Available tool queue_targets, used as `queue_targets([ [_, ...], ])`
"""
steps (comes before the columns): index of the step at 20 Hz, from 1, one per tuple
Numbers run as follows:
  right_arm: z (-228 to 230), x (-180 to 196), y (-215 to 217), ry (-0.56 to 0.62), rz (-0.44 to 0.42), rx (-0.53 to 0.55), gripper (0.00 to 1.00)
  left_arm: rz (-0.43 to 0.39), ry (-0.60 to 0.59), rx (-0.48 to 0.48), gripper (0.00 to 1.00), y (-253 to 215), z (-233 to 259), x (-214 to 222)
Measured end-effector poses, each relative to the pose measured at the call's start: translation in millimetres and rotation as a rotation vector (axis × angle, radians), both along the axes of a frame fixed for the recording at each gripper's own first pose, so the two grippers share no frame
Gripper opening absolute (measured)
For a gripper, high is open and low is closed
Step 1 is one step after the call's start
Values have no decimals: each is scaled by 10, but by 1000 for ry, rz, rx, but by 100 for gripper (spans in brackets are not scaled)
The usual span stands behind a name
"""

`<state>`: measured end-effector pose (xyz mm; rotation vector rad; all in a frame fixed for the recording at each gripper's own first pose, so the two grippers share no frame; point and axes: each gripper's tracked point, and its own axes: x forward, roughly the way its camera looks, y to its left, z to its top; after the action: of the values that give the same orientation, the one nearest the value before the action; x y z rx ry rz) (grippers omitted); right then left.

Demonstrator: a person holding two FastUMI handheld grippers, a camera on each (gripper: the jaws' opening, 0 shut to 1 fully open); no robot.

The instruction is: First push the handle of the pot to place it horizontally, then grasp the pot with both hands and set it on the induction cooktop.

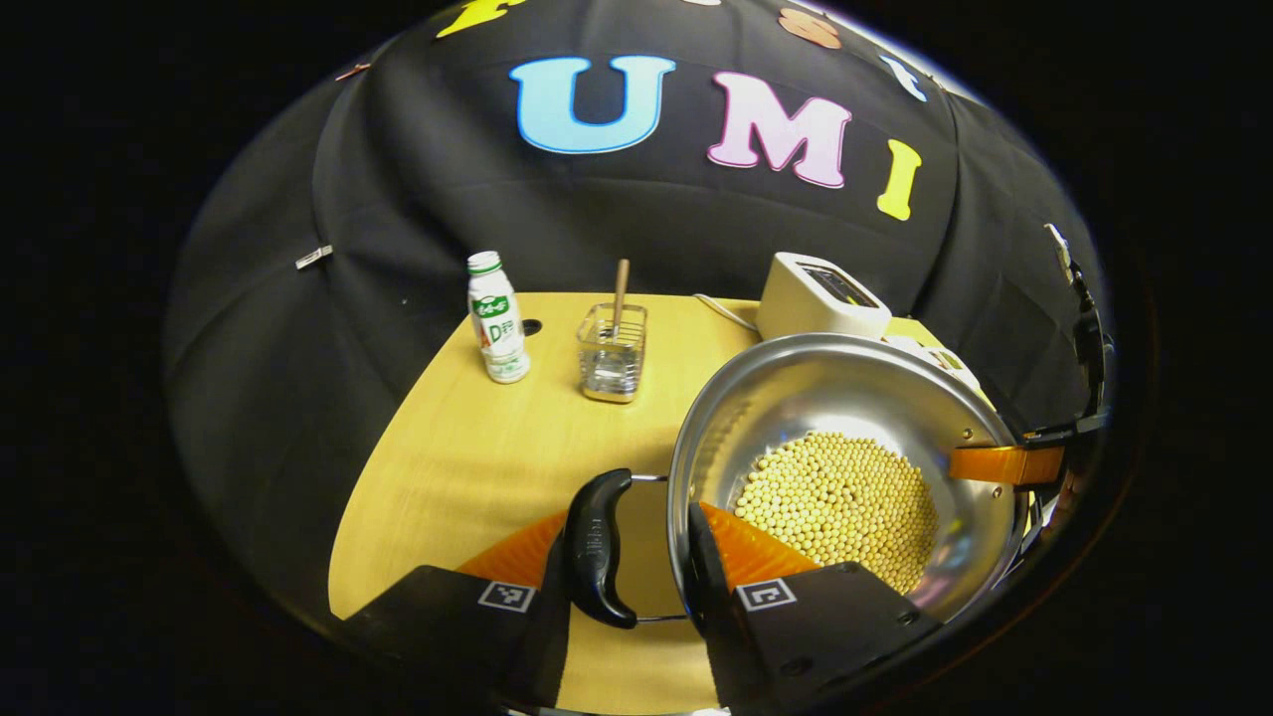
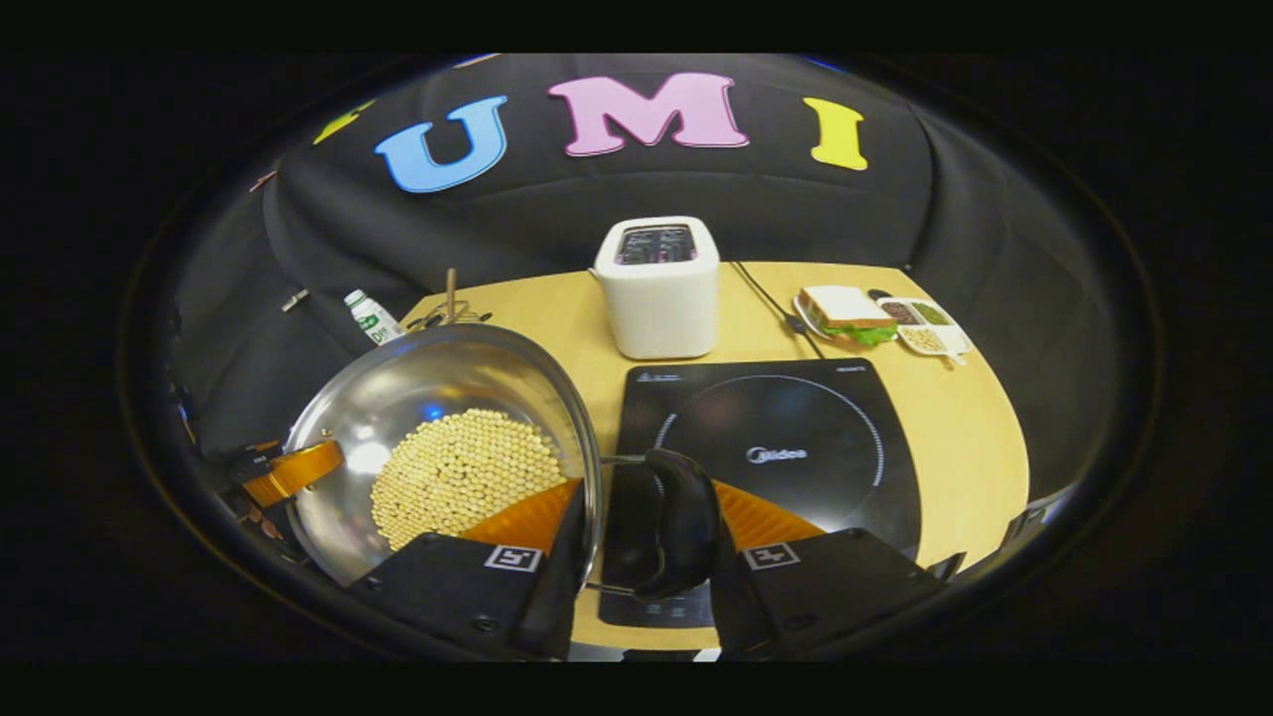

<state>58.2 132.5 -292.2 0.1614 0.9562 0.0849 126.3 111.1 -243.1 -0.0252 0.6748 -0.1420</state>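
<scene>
On my left gripper view I see a white drink bottle standing near the far left corner of the bench, and just to its right a clear holder with a wooden stick upright in it. Nearer me, my left gripper has its jaws part open around the pot's black side handle: one finger sits on the outer side of the handle and the other inside the rim against the pot wall, but I cannot tell whether both are pressing. The steel pot, with a layer of yellow beans across its bottom, fills the right side of that view, and the other gripper reaches its far handle at the right rim. A white toaster stands behind the pot by the far edge. On my right gripper view the pot is at the left, seemingly held above the bench, with its beans inside and the left gripper on its far handle. My right gripper straddles the pot's other black handle the same way, jaws part open, and again I cannot tell how firm the hold is. Right of the pot, the black induction cooktop lies flat on the bench, bare on top, with the toaster behind it. Toward the far right corner sit a sandwich and a small divided dish.
</scene>
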Motion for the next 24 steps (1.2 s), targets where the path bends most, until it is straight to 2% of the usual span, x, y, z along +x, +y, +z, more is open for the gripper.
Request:
queue_targets([
  [13, -202, 113, -1612, 24, -90, -14, 58, -96, 12, -1, 59, -1660, -75, 230],
  [17, -384, 250, -1912, 28, -93, -8, 58, -95, 20, 2, 59, -1988, -207, 359],
  [24, -726, 451, -2165, 49, -99, 11, 58, -95, 30, 22, 59, -2316, -433, 620],
])
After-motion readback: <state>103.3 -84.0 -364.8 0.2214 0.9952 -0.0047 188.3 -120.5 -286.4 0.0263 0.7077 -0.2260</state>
